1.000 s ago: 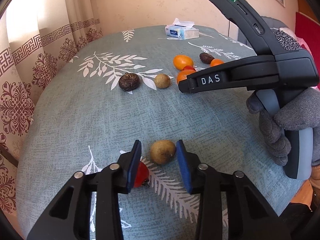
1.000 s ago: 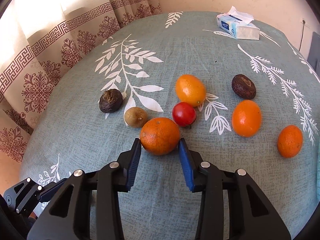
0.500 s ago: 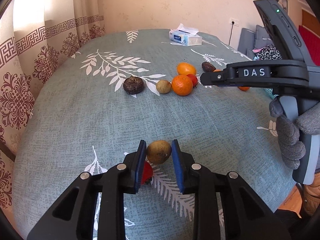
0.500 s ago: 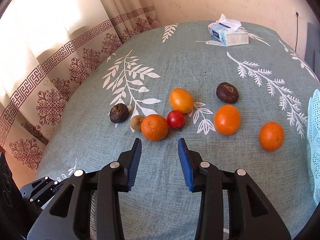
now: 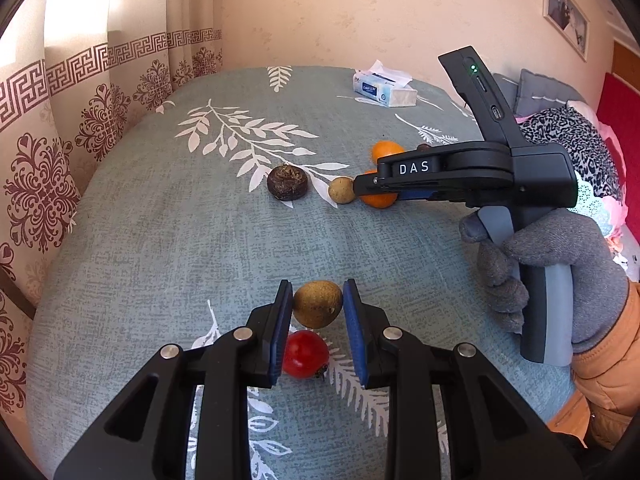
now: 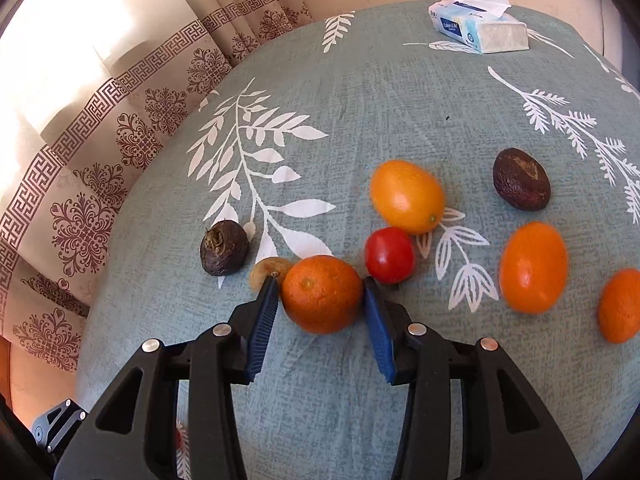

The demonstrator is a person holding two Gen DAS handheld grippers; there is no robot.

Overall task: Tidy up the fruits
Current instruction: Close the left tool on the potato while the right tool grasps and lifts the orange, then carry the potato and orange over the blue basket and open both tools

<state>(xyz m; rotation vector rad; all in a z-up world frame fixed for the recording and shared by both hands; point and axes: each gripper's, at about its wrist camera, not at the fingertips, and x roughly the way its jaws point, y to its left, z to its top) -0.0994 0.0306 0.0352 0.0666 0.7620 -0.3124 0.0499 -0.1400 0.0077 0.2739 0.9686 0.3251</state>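
Note:
In the left wrist view my left gripper [image 5: 317,285] is shut on a tan round fruit [image 5: 318,305], held just above the teal tablecloth [image 5: 160,260]. A red tomato [image 5: 306,354] lies under the fingers. In the right wrist view my right gripper [image 6: 321,282] stands open around an orange [image 6: 322,294] on the cloth, its blue pads right beside the peel. Around it lie a second tomato [image 6: 389,255], a yellow-orange oval fruit [image 6: 407,196], a small tan fruit [image 6: 270,270] and a dark round fruit [image 6: 223,247].
To the right lie another dark fruit [image 6: 521,179], an orange oval fruit [image 6: 533,267] and a small orange [image 6: 620,306]. A tissue pack [image 6: 480,30] sits at the far edge. A patterned curtain [image 6: 100,140] hangs on the left. A grey-gloved hand [image 5: 552,272] holds the right gripper.
My left gripper has shut on the tan fruit and risen a little. My right gripper drew back from the orange, then came forward around it again with its jaws wider.

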